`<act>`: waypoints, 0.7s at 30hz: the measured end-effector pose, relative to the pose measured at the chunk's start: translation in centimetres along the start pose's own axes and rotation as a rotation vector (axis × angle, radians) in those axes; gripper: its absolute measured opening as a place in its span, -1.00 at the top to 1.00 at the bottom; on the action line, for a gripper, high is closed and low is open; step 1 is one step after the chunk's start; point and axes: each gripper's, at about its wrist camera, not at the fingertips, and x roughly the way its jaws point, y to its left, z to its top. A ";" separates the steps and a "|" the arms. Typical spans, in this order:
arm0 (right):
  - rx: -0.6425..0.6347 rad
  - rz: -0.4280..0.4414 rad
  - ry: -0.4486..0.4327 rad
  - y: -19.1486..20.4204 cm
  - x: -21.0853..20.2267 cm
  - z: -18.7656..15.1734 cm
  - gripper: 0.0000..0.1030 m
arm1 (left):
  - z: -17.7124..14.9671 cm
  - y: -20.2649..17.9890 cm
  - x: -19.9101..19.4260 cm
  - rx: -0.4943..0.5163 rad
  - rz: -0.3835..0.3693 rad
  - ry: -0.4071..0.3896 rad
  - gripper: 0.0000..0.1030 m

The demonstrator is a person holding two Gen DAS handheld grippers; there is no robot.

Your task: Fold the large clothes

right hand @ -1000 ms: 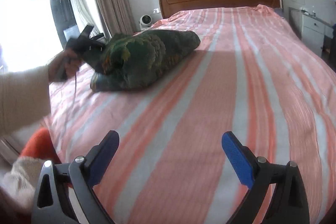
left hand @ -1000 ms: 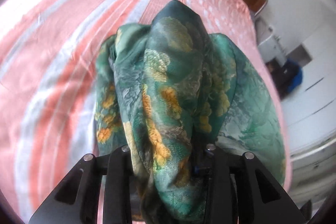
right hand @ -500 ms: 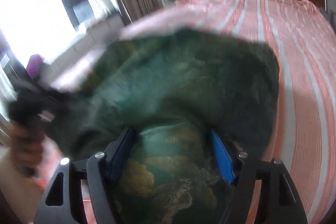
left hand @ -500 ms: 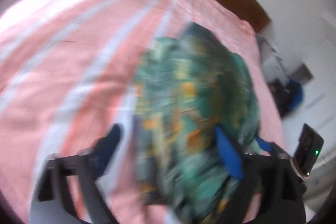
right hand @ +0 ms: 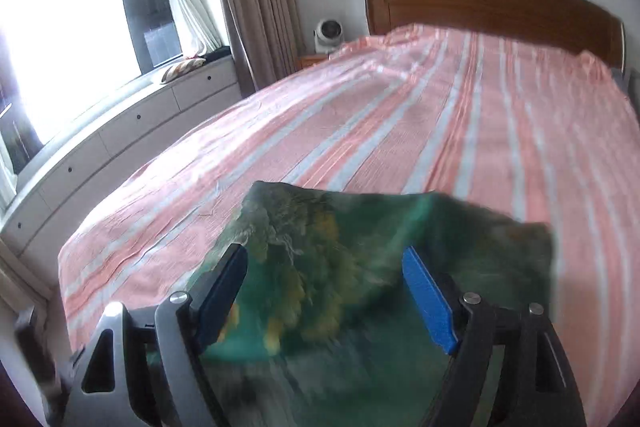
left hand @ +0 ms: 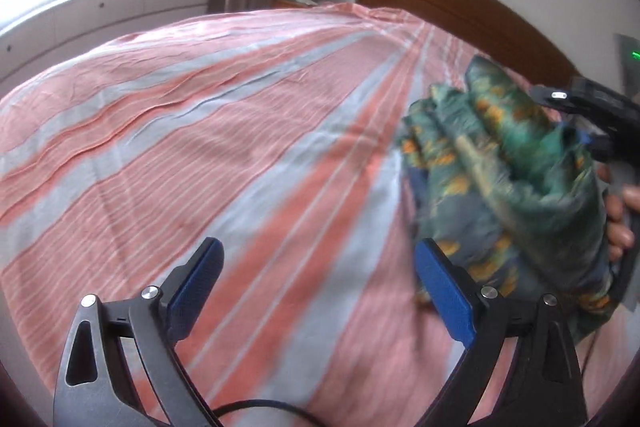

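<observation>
The green flowered garment [left hand: 508,183] has just passed from one tool to the other: the left tool [left hand: 316,285] has let go and its jaws are spread wide over the striped bed [left hand: 200,131], with the bundle at its three o'clock. The right tool [right hand: 324,291] has the cloth bunched between its jaws, which have just opened a little; I cannot tell if they pinch it. Next, I think, the bundle needs laying flat on the bed so both tools can find its edges.

Bed [right hand: 440,131], pink-grey striped sheet; green floral garment [left hand: 500,163] bunched at right.
</observation>
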 end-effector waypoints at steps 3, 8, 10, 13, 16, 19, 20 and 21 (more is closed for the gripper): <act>-0.019 -0.052 0.111 1.3 6.6 -2.2 -0.69 | -0.2 0.9 1.4 0.013 0.023 0.021 -0.88; -0.139 -0.163 -0.026 3.4 8.0 -6.0 -0.73 | 0.1 1.7 2.2 0.028 0.042 0.059 -0.88; -0.125 -0.147 -0.039 2.7 7.7 -6.2 -0.73 | 0.3 1.6 2.2 0.032 0.049 0.066 -0.88; -0.116 -0.137 -0.038 2.7 7.4 -6.5 -0.73 | 0.3 1.5 1.8 0.039 0.058 0.073 -0.88; -0.120 -0.143 -0.042 2.8 7.4 -6.5 -0.73 | 0.3 1.6 1.6 0.044 0.062 0.074 -0.88; -0.121 -0.145 -0.042 2.7 7.7 -6.2 -0.73 | 0.3 1.8 1.4 0.047 0.074 0.069 -0.88; -0.121 -0.146 -0.042 2.8 7.7 -6.1 -0.73 | 0.3 1.9 1.4 0.048 0.077 0.068 -0.88; -0.122 -0.147 -0.042 2.9 7.8 -5.9 -0.74 | 0.3 2.0 1.4 0.047 0.077 0.068 -0.88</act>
